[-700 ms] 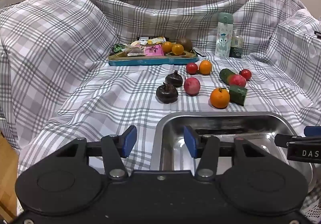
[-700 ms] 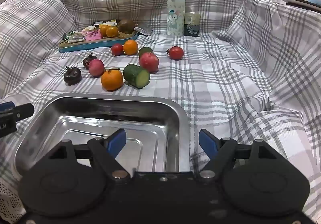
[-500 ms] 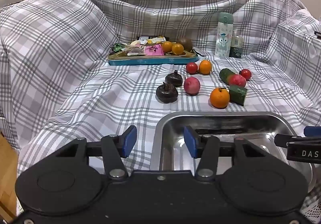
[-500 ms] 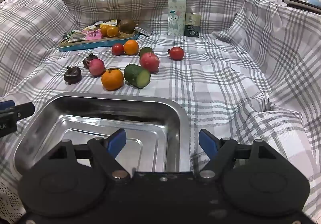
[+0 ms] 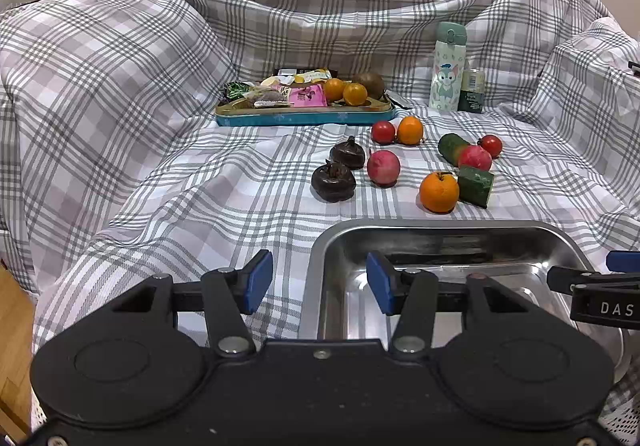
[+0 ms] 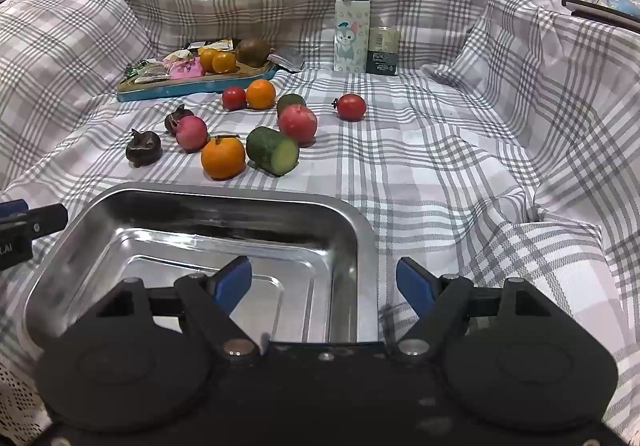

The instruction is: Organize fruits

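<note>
The left gripper is hovering with its blue-padded jaws spread wide, gripping nothing — one pad is hanging over the checked cloth, the other over the near-left corner of the steel tray. The right gripper is likewise gaping, holding nothing; its left pad is sitting above the tray's floor and its right pad is hanging past the tray's right wall, over the cloth. Both tools are pointing forward and level toward the fruit, side by side, each one's finger tip showing at the edge of the other's view.

Beyond the tray's far rim, the large orange is lying closest, with a cut cucumber piece just beside it on the right. Further back a red apple is resting against a second cucumber piece. To the left, a pink-red fruit is sitting between two dark mangosteens and the orange. A small tomato is lying apart on the right; another tomato is touching a smaller orange — both just in front of a blue-rimmed snack tray carrying packets, two tangerines and a brown fruit. A cartoon-printed bottle and a dark can are standing upright at the back.
</note>
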The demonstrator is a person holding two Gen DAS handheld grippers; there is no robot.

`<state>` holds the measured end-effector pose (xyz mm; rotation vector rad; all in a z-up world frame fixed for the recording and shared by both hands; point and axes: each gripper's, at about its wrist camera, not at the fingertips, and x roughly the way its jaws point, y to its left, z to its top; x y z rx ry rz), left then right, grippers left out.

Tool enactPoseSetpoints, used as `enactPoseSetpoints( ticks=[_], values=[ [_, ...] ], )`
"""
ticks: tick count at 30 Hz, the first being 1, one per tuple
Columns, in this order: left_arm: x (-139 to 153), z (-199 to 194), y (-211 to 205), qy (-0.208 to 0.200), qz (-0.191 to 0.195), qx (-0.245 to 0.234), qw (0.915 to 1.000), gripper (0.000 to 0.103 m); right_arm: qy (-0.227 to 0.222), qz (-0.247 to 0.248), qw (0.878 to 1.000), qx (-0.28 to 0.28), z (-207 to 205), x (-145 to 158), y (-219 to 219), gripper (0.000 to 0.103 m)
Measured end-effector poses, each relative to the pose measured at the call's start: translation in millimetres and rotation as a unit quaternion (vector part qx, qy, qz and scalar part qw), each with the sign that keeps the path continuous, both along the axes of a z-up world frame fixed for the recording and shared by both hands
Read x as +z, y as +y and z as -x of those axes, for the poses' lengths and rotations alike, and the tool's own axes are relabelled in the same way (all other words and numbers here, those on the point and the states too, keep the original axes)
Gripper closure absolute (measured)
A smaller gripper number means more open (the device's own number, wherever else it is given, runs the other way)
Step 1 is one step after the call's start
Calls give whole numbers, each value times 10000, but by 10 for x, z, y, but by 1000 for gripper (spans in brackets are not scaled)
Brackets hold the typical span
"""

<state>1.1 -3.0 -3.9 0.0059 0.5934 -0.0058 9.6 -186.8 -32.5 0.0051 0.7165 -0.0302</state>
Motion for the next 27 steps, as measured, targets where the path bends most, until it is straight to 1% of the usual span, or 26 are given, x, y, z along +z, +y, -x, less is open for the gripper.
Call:
enactPoseSetpoints(
  ticks=[25, 27],
  values=[
    [3, -10, 10, 17, -6, -11, 10000, 46, -3, 0, 10000, 3, 5, -2, 6, 22],
    [-30, 5, 1, 19, -15, -13, 10000, 46, -3, -1, 10000, 3, 5, -2, 6, 22]
  ],
)
